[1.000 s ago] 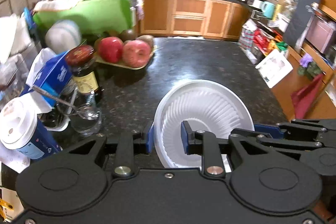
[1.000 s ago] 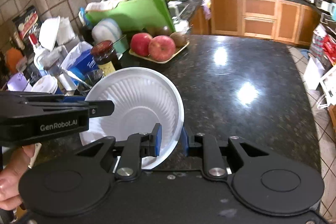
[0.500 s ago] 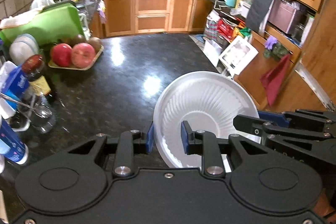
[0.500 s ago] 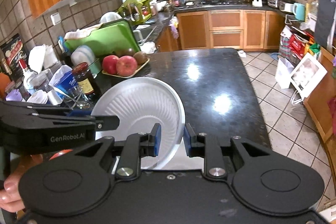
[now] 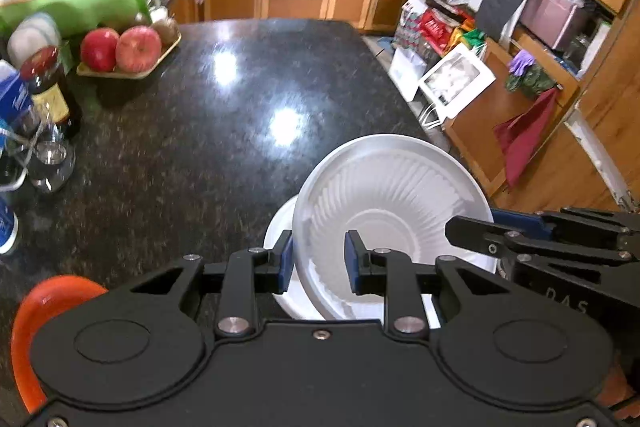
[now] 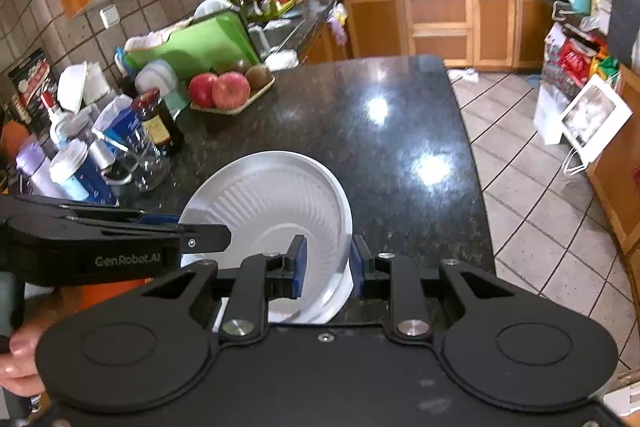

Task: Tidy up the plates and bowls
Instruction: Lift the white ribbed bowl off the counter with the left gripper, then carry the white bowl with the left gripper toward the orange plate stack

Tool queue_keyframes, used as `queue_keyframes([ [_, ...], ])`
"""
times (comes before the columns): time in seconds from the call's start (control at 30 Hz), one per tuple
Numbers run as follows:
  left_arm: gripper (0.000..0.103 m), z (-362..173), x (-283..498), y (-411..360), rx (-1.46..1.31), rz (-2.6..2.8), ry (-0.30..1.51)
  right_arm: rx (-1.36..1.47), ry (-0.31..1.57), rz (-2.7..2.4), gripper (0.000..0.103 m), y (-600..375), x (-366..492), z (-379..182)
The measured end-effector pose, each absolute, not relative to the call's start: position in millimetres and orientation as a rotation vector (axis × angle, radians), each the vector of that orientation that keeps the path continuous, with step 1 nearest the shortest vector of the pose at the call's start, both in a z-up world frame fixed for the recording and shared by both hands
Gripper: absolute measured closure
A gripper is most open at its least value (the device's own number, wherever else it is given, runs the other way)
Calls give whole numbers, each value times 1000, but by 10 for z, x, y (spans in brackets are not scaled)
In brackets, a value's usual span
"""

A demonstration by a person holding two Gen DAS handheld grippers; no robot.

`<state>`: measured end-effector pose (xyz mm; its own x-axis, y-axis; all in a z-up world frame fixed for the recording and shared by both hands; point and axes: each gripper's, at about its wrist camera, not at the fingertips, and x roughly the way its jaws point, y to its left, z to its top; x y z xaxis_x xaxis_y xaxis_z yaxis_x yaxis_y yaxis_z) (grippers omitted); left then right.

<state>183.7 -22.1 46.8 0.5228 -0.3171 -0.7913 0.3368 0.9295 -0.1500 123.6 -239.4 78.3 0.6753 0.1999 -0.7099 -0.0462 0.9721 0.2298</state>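
A white ribbed disposable bowl point(image 5: 392, 203) is held between both grippers over the near edge of the black granite counter point(image 5: 200, 115). My left gripper point(image 5: 319, 265) is shut on its left rim. My right gripper point(image 6: 327, 265) is shut on its right rim; the bowl also shows in the right wrist view point(image 6: 272, 211). A second white dish point(image 5: 280, 247) lies right under it, its edge peeking out at the left. An orange plate point(image 5: 40, 307) sits at the near left, mostly hidden by my left gripper.
At the counter's left stand a tray of apples point(image 5: 120, 49), a dark jar point(image 5: 52, 87), a glass point(image 5: 50, 155), a blue carton and cups. A green cutting board point(image 6: 192, 47) and dish rack lie behind. The counter's right edge drops to tiled floor point(image 6: 540, 187).
Both grippers have carried the bowl back and down to the near edge of the counter. A second white dish and an orange plate have come into view beneath and beside it.
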Motion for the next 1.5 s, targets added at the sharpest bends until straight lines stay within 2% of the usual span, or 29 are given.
queue_keyframes([
  [0.53,69,193,1953,-272,4,-292,1024,196,929,242,76,-2449,1640,455],
  [1.07,69,354,1895,-247,-4,-346,982,195,915,225,75,-2468,1724,405],
  [1.37,69,310,1883,-303,80,-354,990,203,894,223,75,-2465,1693,441],
  [1.5,69,290,1837,-390,226,-346,957,211,897,220,75,-2470,1684,428],
])
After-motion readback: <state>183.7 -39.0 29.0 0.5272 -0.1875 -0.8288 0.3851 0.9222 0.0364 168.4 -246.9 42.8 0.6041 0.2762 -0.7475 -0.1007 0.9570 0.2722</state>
